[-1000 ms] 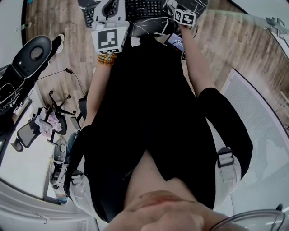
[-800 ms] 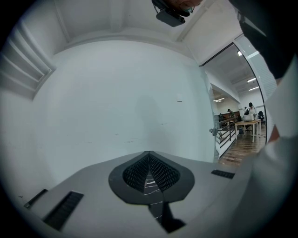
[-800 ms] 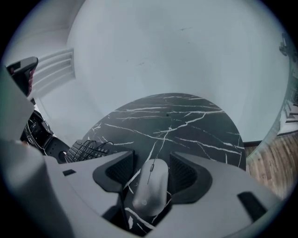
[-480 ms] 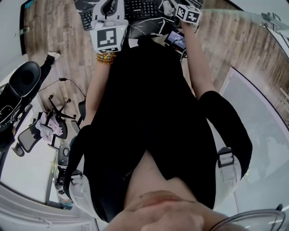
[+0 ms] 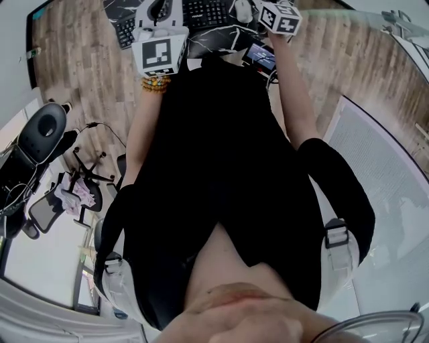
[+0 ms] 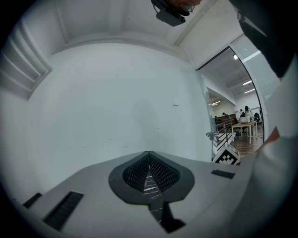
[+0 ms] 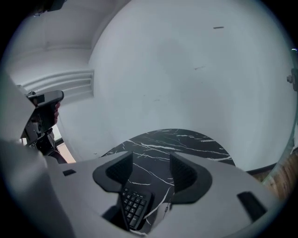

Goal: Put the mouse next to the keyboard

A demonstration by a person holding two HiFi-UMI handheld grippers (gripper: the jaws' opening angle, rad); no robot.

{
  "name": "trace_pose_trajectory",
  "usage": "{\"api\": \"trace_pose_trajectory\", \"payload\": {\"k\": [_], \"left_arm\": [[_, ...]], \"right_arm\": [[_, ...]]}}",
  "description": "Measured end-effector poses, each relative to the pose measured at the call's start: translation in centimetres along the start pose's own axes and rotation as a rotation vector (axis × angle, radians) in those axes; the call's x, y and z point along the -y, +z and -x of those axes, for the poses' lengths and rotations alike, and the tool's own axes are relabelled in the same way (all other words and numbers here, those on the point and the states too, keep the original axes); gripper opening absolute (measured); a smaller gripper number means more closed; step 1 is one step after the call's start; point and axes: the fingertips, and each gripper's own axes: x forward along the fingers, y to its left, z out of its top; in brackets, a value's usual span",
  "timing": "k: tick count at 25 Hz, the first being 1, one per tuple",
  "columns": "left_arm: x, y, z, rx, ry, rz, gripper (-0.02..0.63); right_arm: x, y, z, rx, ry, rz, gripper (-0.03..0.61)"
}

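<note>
The keyboard (image 5: 208, 12) is seen at the top edge of the head view, on a black marbled table (image 5: 221, 43). A pale rounded thing just right of the keyboard is taken to be the mouse (image 5: 240, 8); whether the two touch cannot be told, since the mouse is small and cut by the picture's edge. A device with a lit screen (image 5: 261, 57) is seen on the near side of the keyboard, to its right.

The right gripper (image 7: 151, 162) is held above the keyboard's right end with its jaws apart and nothing between them; only keys and marble are seen through the gap. The left gripper (image 6: 149, 158) is held over the keyboard's left part, its jaws pressed together on nothing.

The mouse is judged to be light, stiff and smooth-shelled, so it is likely to slip under a grip on its domed top. It is best taken across its two long sides, low and near the middle, with moderate pressure. As it is light, it could also be nudged along the table towards the keyboard.
</note>
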Motion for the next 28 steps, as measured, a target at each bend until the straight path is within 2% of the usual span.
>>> {"api": "trace_pose_trajectory", "payload": {"k": [6, 12, 28], "left_arm": [[0.5, 0.8, -0.5, 0.019, -0.011, -0.002, 0.014], [0.5, 1.4, -1.1, 0.036, -0.012, 0.006, 0.014], [0.3, 4.3, -1.5, 0.104, -0.010, -0.008, 0.014]], "right_arm": [[-2.8, 4.6, 1.5, 0.099, 0.057, 0.049, 0.258], [-5.4, 9.8, 4.0, 0.199, 0.093, 0.147, 0.258], [-11.9, 20.4, 11.6, 0.480, 0.148, 0.271, 0.238]]}}
